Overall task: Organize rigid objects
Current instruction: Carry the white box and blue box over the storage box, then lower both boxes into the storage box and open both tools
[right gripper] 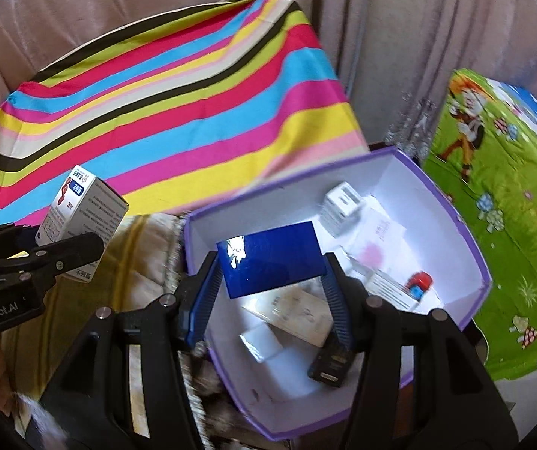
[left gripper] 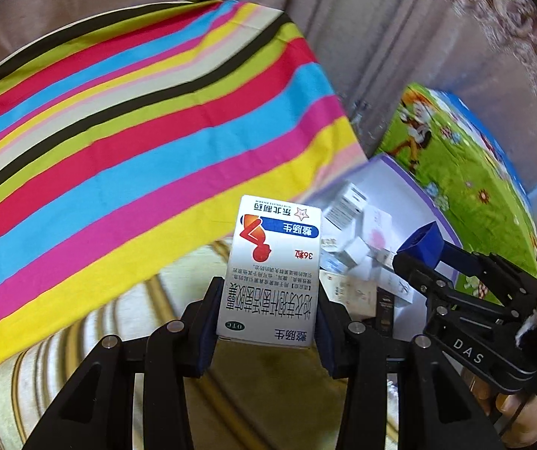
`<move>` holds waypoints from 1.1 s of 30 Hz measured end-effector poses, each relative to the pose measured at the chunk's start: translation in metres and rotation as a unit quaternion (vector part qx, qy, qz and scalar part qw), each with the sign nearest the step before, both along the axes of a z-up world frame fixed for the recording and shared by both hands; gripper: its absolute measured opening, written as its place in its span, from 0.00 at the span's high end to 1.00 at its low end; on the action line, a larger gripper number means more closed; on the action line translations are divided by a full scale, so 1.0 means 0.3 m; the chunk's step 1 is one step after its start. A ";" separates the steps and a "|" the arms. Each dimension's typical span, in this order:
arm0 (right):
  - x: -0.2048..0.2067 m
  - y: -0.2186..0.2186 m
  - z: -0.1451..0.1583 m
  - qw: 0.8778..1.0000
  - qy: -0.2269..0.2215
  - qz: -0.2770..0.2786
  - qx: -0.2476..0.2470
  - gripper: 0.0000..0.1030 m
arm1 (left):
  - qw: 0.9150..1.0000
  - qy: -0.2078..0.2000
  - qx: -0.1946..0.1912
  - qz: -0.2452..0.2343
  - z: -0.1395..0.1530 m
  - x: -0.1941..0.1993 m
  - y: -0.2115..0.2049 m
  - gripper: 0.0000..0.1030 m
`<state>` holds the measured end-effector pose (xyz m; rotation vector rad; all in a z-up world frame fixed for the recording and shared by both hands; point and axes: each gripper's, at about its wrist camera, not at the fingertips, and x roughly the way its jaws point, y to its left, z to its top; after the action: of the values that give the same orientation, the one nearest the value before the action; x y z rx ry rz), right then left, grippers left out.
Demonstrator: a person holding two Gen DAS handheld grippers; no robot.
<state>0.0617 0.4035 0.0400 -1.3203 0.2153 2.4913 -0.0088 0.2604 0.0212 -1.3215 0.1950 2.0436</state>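
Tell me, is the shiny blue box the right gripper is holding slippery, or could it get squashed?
Probably a bit slippery: the blue box has a glossy face that mirrors the light. It looks stiff, since its edges stay straight in the right gripper. It seems light, held only by its sides above the purple-rimmed box.

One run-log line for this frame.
left gripper: holds white medicine box | right gripper: holds blue box over purple-rimmed bin
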 end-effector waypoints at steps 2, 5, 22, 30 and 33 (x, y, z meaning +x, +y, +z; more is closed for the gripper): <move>0.022 0.028 -0.006 1.000 -0.002 -0.011 -0.002 0.44 | 1.000 -0.001 -0.004 -0.012 -0.003 0.012 0.036 0.57; 0.053 0.067 -0.012 1.000 -0.006 -0.029 -0.003 0.44 | 1.000 -0.004 -0.008 -0.029 -0.005 0.029 0.080 0.57; 0.117 0.281 -0.073 0.994 -0.022 -0.108 -0.009 0.44 | 0.995 -0.023 -0.037 -0.090 -0.064 0.080 0.332 0.57; 0.115 0.353 -0.105 0.991 -0.027 -0.128 -0.016 0.44 | 0.993 -0.029 -0.048 -0.105 -0.097 0.072 0.412 0.57; 0.111 0.370 -0.119 0.991 -0.031 -0.132 -0.019 0.44 | 0.993 -0.031 -0.051 -0.106 -0.106 0.067 0.431 0.57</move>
<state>0.0951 0.5145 0.0042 -1.2904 0.3972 2.2333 0.0114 0.3896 -0.0106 -1.3628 0.3989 1.8323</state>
